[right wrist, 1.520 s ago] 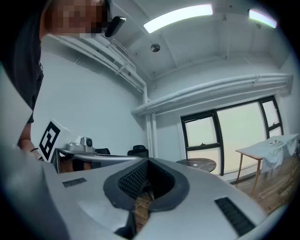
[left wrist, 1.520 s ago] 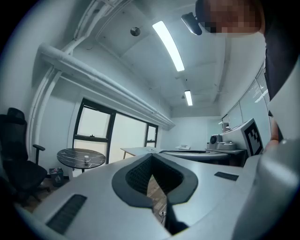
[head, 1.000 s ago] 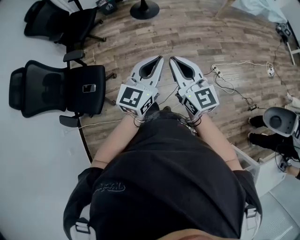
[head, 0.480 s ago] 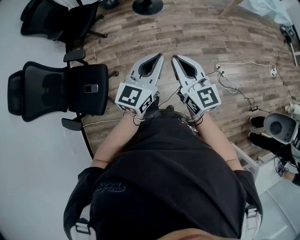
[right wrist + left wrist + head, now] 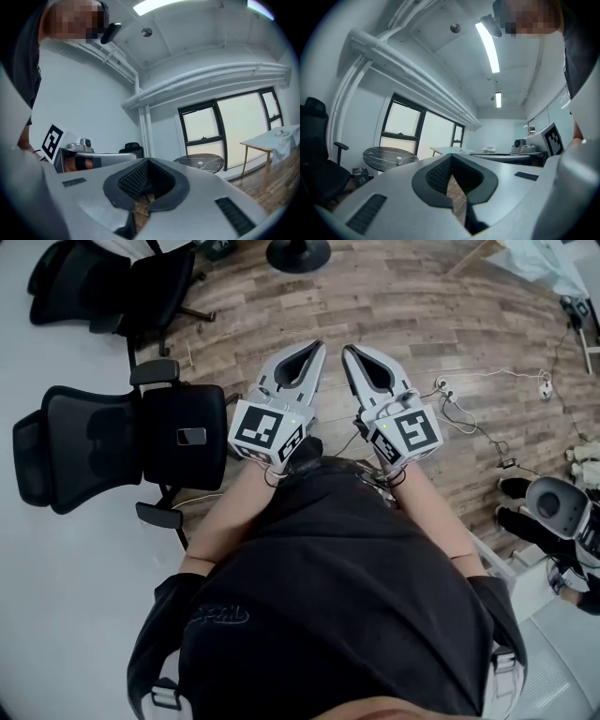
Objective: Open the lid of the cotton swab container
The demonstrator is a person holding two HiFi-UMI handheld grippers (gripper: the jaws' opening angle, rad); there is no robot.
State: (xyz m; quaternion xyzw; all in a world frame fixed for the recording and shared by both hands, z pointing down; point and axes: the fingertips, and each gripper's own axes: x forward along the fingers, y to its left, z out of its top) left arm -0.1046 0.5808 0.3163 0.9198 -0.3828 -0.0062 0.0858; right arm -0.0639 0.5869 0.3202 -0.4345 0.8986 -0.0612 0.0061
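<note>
While we can't pick out the cotton swab container for sure in any view, the closest candidate is a small white object (image 5: 399, 161). It sits on a round dark surface (image 5: 379, 157) far off by the window (image 5: 404, 125), and it's way too tiny to say what it is. Both gripper views look that way.

Our left hand-held gripper (image 5: 314, 351) is clenched, its dark pads meeting at the tip with nothing between them. Only a sliver of wood floor (image 5: 450, 324) shows through the loop. Same deal with the right hand-held gripper (image 5: 352, 352): clamped tight and empty.

In the head view we've got the two side by side, close together, pointing away from our black shirt (image 5: 328, 587) out over the floor. A black office chair (image 5: 122, 432) stands just left of them. A second chair (image 5: 112, 287) is farther off on the left, and loose cables (image 5: 469, 413) trail across the boards to the right.
</note>
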